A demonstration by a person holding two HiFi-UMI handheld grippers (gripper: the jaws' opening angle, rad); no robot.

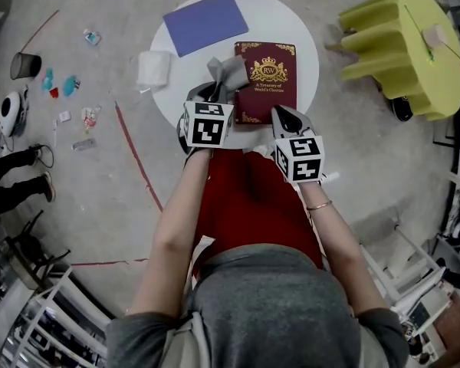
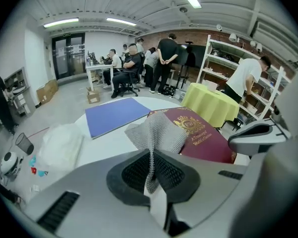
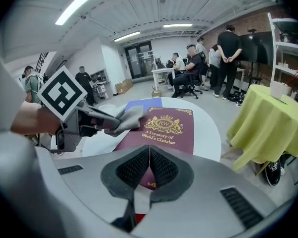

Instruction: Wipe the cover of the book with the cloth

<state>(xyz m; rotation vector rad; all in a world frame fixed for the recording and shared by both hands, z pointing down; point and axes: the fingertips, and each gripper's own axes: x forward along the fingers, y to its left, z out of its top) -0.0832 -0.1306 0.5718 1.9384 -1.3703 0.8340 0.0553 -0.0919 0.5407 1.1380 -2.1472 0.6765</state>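
Your left gripper (image 1: 215, 90) had its jaws pinching only a narrow fold of the cloth (image 1: 228, 73), so a firm drag across the cover could have pulled it free. The book (image 1: 267, 79) might also have slid on the white bench (image 1: 307, 58), since your right gripper (image 1: 285, 116) had its jaws pressed together on nothing. The cloth fanned out just ahead of the left jaws, over the book's edge; the book lay straight ahead of the right jaws, its near edge close to their tips
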